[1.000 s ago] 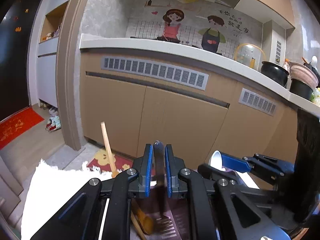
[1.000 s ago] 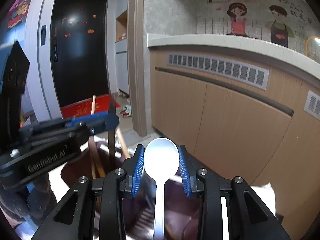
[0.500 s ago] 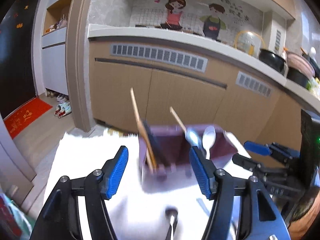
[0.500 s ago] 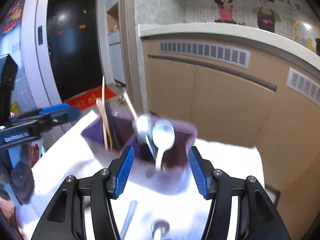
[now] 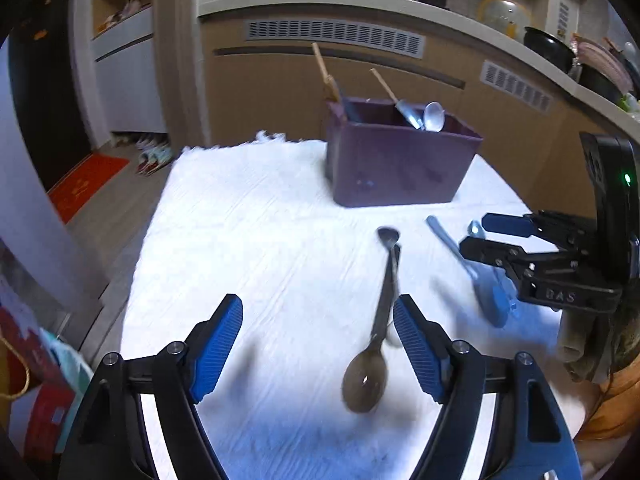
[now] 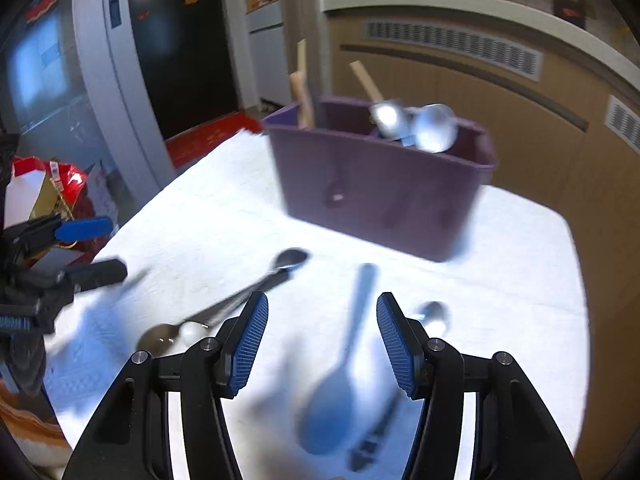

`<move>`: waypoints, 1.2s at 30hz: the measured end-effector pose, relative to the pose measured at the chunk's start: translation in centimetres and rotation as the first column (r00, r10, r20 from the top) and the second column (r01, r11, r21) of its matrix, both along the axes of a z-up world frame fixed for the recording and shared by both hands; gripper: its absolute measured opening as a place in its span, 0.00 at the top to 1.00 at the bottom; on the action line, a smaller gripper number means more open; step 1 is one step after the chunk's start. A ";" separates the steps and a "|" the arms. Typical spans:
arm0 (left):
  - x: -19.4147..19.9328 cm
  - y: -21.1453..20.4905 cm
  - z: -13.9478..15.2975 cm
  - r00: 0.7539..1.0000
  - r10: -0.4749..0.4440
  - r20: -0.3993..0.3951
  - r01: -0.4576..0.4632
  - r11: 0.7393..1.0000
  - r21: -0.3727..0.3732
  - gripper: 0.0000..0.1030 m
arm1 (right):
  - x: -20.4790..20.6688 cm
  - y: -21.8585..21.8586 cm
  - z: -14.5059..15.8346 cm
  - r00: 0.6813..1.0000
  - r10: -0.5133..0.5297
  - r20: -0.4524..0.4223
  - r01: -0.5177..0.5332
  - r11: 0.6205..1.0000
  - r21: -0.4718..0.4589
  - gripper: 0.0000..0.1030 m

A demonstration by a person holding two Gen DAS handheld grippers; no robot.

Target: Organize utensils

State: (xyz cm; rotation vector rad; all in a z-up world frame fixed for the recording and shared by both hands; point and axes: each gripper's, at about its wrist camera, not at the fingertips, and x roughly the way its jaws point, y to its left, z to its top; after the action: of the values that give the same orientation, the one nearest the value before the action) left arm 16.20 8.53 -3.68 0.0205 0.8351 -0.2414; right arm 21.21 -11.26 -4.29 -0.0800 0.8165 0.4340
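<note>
- Purple plastic rectangular caddy (image 5: 400, 160) stands on the white textured cloth (image 5: 248, 240) at twelve o'clock from both grippers, with wooden-handled utensils (image 5: 322, 68) and two shiny metal spoons (image 5: 434, 116) upright inside.
- Loose pieces lie on the cloth nearer the cameras: a dark metal spoon (image 5: 366, 376), a blue plastic spoon (image 6: 332, 396) and a small silver spoon (image 6: 434, 316).
- Left gripper (image 5: 318, 348) is empty, its jaws opening; the dark spoon's bowl lies between them toward the right pad, untouched.
- Right gripper (image 6: 322, 344) stands spread and empty over the blue spoon.
- Dark spoon's long axis runs roughly six to twelve o'clock in the left view, bowl at six, handle tip toward the caddy. Blue spoon lies much the same, bowl nearest, handle toward twelve.
- Judged step: reaching for the next pair of utensils. Next, each gripper likely needs to lower, straddle a handle across its narrow width, and pinch.
</note>
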 end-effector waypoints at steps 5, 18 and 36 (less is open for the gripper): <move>-0.9 1.1 -0.8 1.000 0.005 0.008 -0.005 1.000 0.007 0.21 | 3.1 3.6 -1.4 0.995 -0.033 -0.095 0.036 0.999 0.024 0.47; -0.7 3.2 -1.8 0.999 0.032 0.029 -0.032 0.999 0.001 0.19 | 6.7 8.5 -4.9 0.982 -0.145 -0.122 0.126 0.981 -0.149 0.57; -2.1 1.6 -1.9 0.991 -0.123 -0.056 0.123 0.992 -0.002 0.20 | 0.2 2.6 -0.2 0.996 -0.068 -0.065 0.063 0.995 -0.083 0.98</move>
State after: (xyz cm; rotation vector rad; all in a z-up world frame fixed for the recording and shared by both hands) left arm 14.14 10.16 -5.54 0.0668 0.8906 -0.3586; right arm 21.38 -8.61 -4.54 -0.1138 0.9012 0.3434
